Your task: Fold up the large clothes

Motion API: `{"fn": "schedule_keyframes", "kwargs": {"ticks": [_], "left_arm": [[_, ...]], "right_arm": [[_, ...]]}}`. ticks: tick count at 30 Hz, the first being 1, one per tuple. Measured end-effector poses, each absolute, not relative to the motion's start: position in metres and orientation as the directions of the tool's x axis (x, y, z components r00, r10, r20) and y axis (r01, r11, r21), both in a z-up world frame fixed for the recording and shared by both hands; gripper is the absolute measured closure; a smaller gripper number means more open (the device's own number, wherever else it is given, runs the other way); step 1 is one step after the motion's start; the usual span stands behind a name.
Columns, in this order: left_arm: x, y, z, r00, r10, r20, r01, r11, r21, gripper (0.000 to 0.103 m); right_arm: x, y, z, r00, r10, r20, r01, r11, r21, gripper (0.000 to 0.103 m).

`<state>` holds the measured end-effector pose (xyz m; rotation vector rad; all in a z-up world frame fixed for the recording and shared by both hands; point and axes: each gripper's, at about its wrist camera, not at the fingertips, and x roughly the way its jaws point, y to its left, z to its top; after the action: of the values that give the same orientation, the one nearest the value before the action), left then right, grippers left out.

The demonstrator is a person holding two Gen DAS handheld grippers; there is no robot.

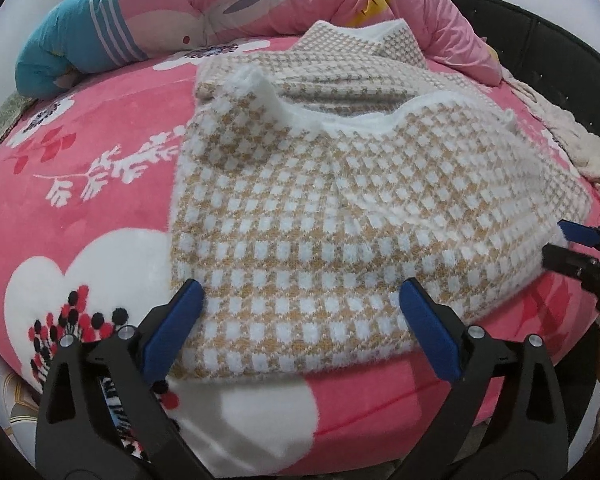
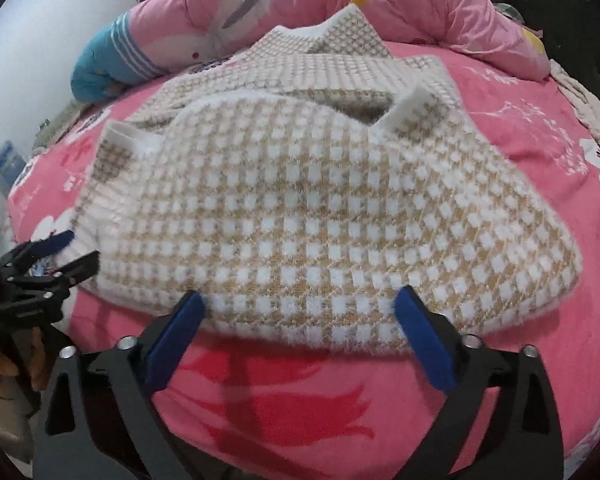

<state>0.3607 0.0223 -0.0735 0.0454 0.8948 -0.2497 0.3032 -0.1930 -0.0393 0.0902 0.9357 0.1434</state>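
Note:
A large tan-and-white checked knit sweater (image 1: 320,208) lies folded over on the pink bed; it also fills the middle of the right wrist view (image 2: 320,216). My left gripper (image 1: 304,292) is open and empty, its blue pads straddling the sweater's near edge. My right gripper (image 2: 300,300) is open and empty at the sweater's near edge too. The right gripper shows at the right edge of the left wrist view (image 1: 568,246), and the left gripper shows at the left of the right wrist view (image 2: 72,250); both appear open beside the sweater's ends.
A pink floral blanket (image 1: 80,184) covers the bed. A rolled pink and teal quilt (image 1: 204,4) lies along the far side. A cream cloth (image 1: 580,140) lies at the right edge by a dark headboard (image 1: 540,52).

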Motion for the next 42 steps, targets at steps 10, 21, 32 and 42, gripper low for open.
{"fn": "schedule_keyframes", "kwargs": {"ticks": [10,21,32,42], "left_arm": [[0.353,0.015,-0.073,0.611,-0.156,-0.776,0.248,0.969,0.001,0.008],[0.35,0.014,-0.073,0.624,-0.145,-0.768,0.257,0.966,0.026,0.008],[0.312,0.033,-0.05,0.722,-0.231,-0.652,0.283,0.959,-0.027,0.008],[0.285,0.052,-0.072,0.662,-0.41,-0.628,0.314,0.912,-0.264,0.011]], "right_arm": [[0.307,-0.198,-0.045,0.576,0.185,-0.797,-0.066,0.981,0.181,0.006],[0.309,-0.199,-0.045,0.562,0.189,-0.805,-0.085,0.982,0.171,0.006],[0.305,-0.202,-0.048,0.563,0.228,-0.795,-0.097,0.973,0.211,0.006],[0.305,-0.203,-0.048,0.562,0.225,-0.796,-0.094,0.973,0.21,0.006]]}}
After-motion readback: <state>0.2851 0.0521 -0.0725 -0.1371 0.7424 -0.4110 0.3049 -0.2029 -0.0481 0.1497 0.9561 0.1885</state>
